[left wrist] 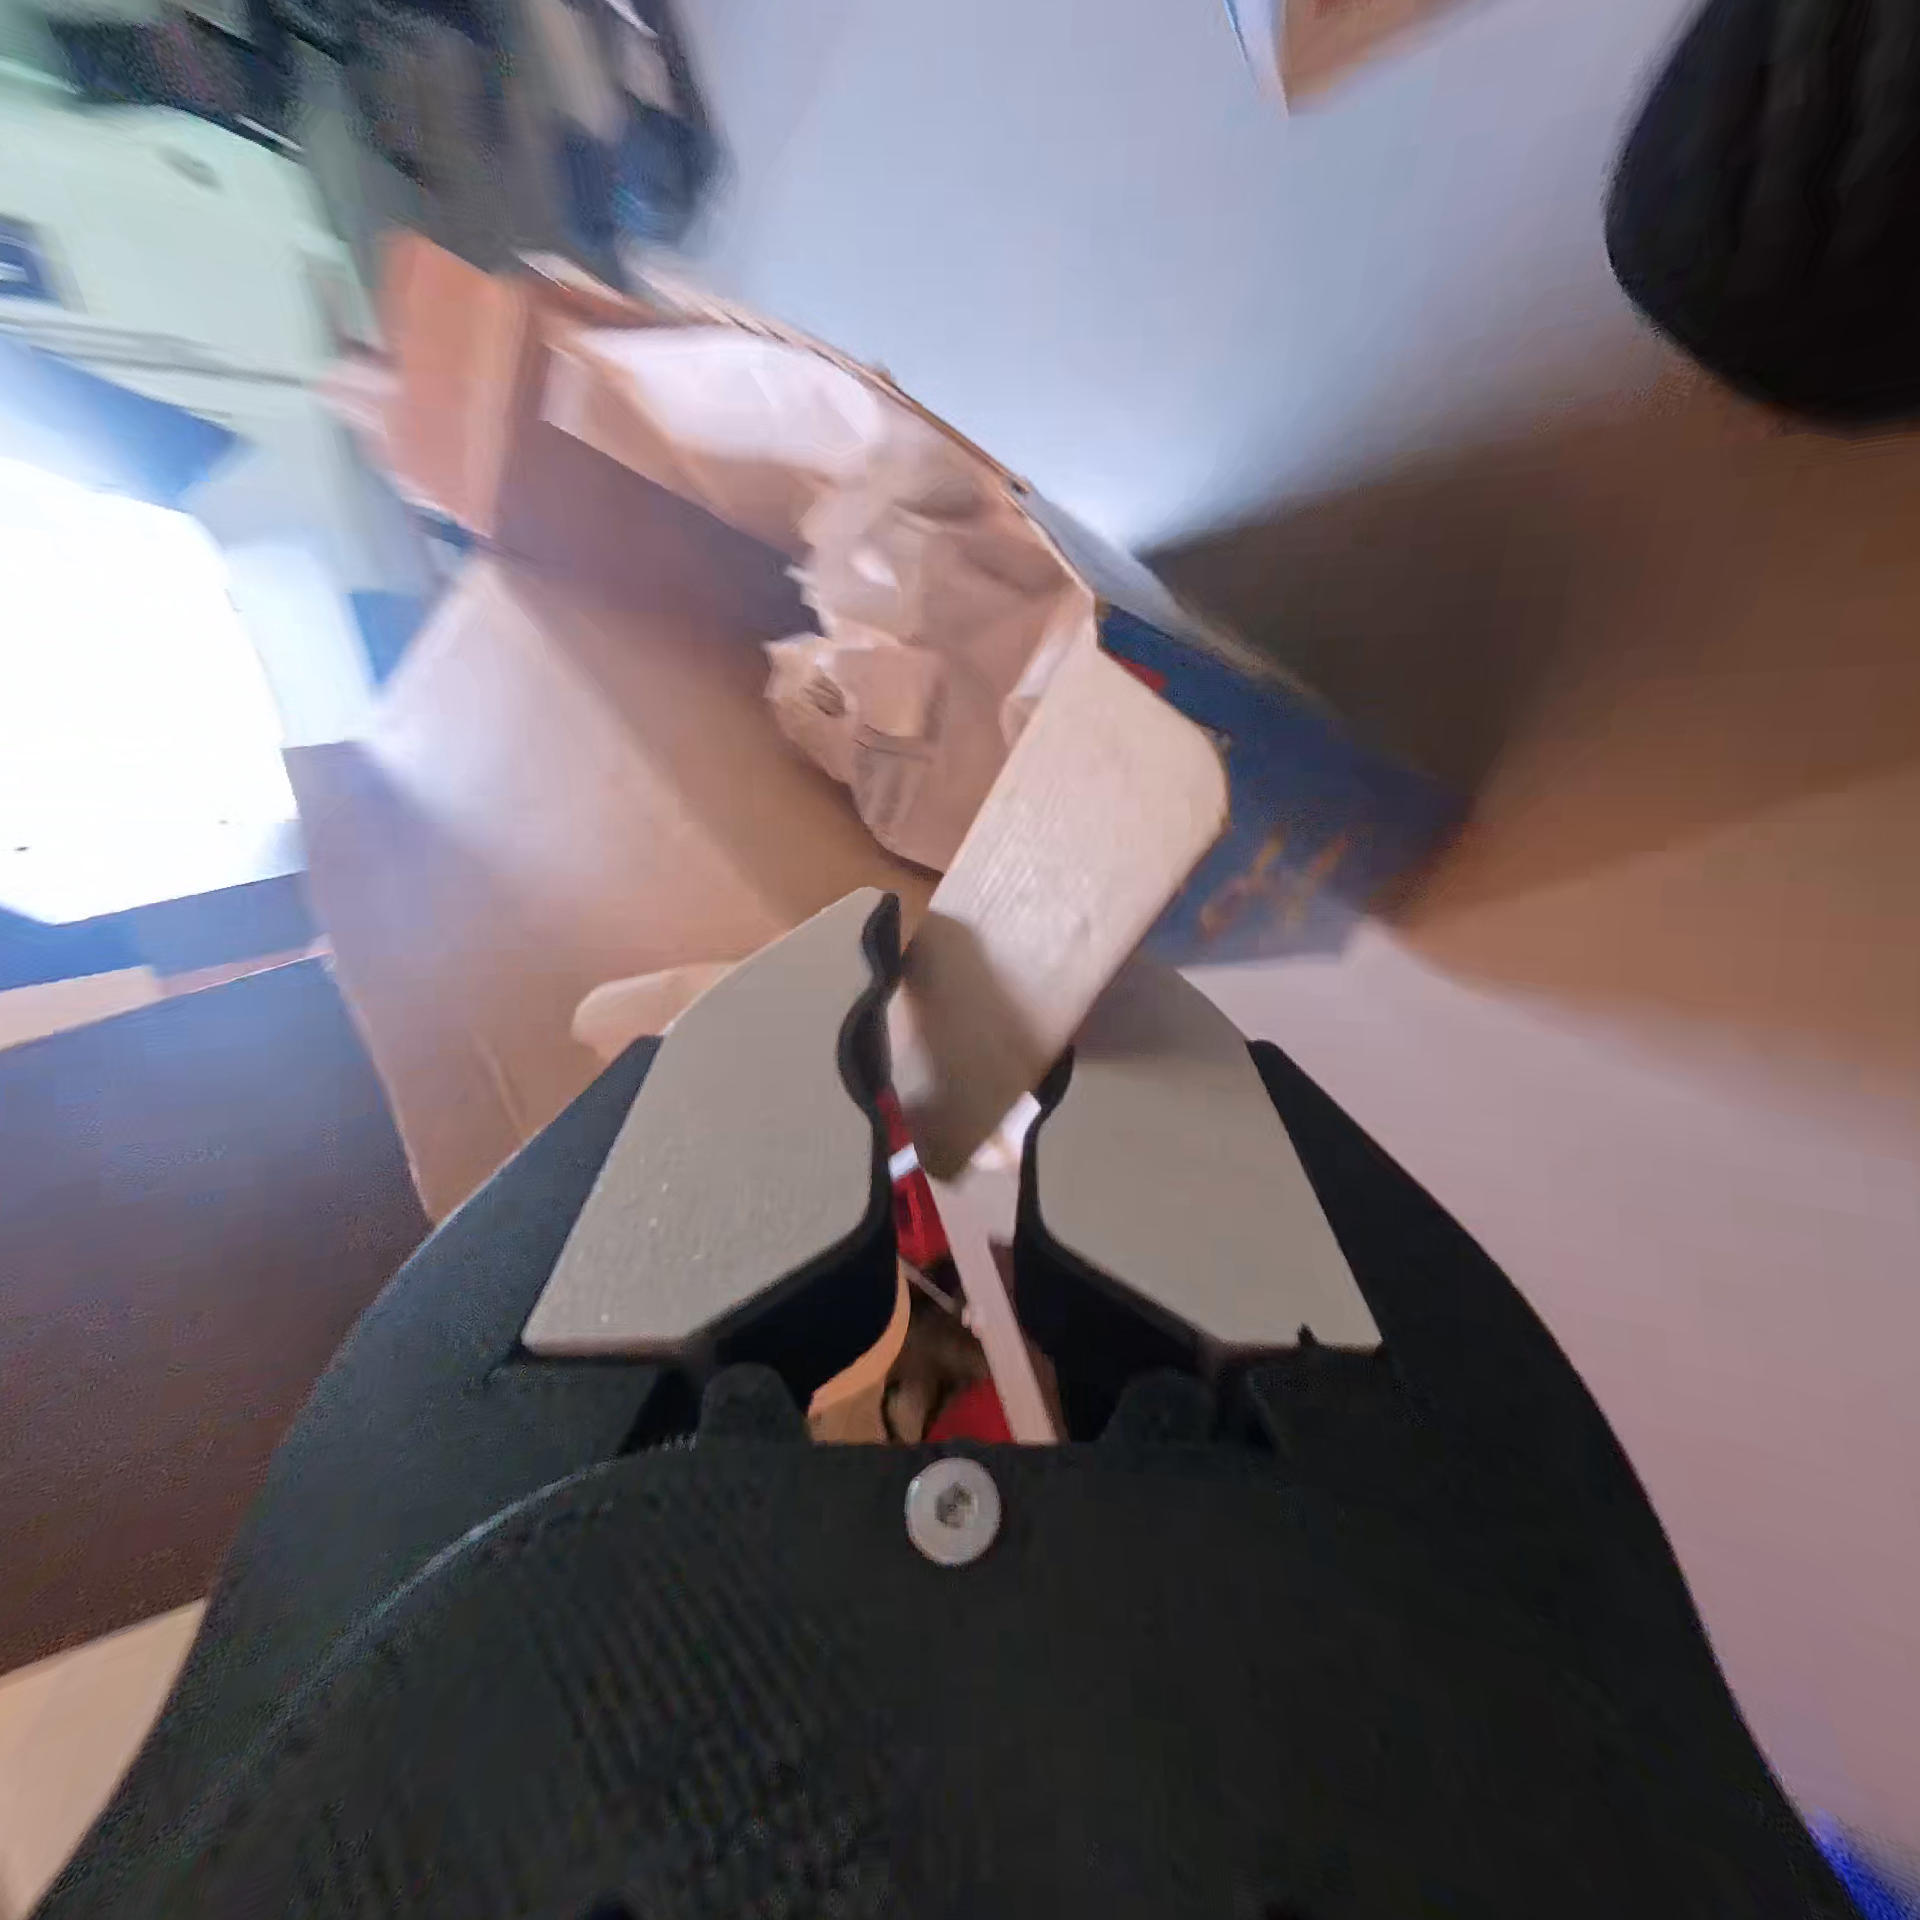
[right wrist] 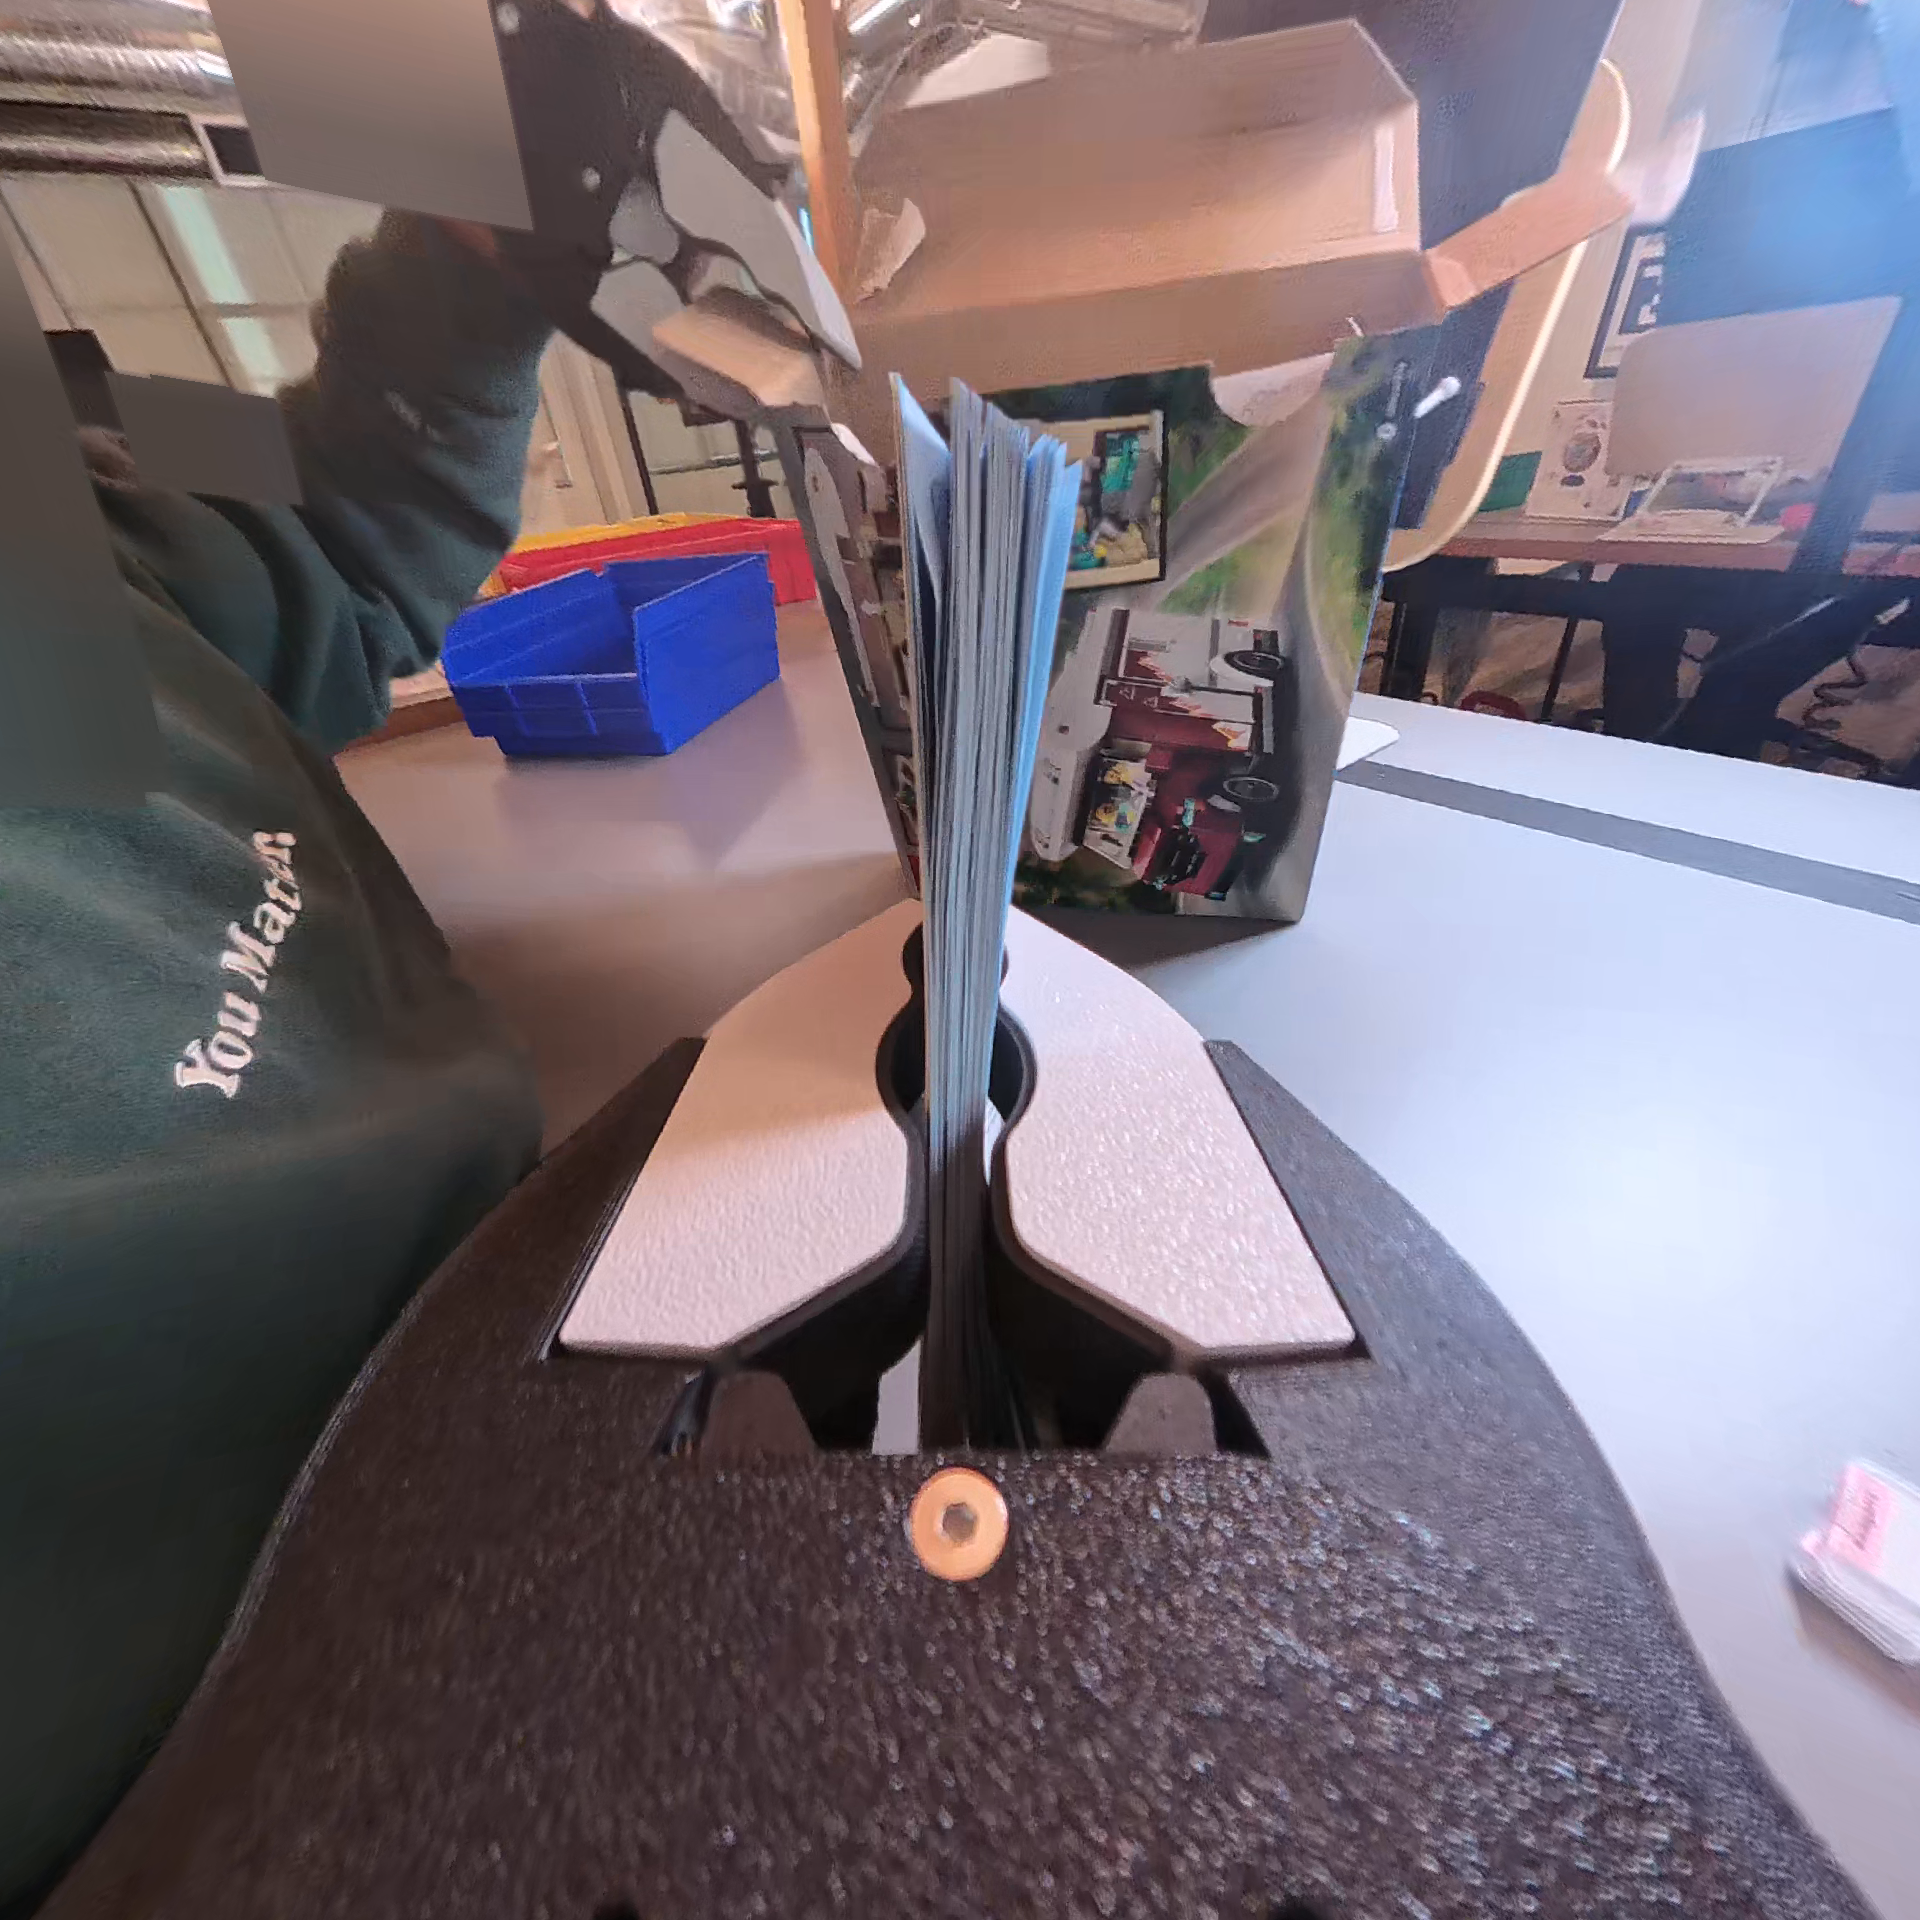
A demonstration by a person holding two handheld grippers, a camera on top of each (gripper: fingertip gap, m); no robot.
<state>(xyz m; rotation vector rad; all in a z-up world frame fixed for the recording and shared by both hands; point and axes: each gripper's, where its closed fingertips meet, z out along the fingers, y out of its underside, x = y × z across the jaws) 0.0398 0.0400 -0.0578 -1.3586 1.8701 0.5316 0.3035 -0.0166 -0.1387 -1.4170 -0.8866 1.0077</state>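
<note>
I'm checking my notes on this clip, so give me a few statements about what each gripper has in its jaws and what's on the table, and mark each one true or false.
1. The right gripper is shut on a booklet with blue-edged pages. True.
2. The booklet lies flat on the table. False: it stands on edge, up out of the jaws.
3. A blue bin sits on the table. True.
4. The printed box behind the booklet lies flat. False: it stands upright.
5. The left gripper has a pale cardboard flap between its jaws. True.
</note>
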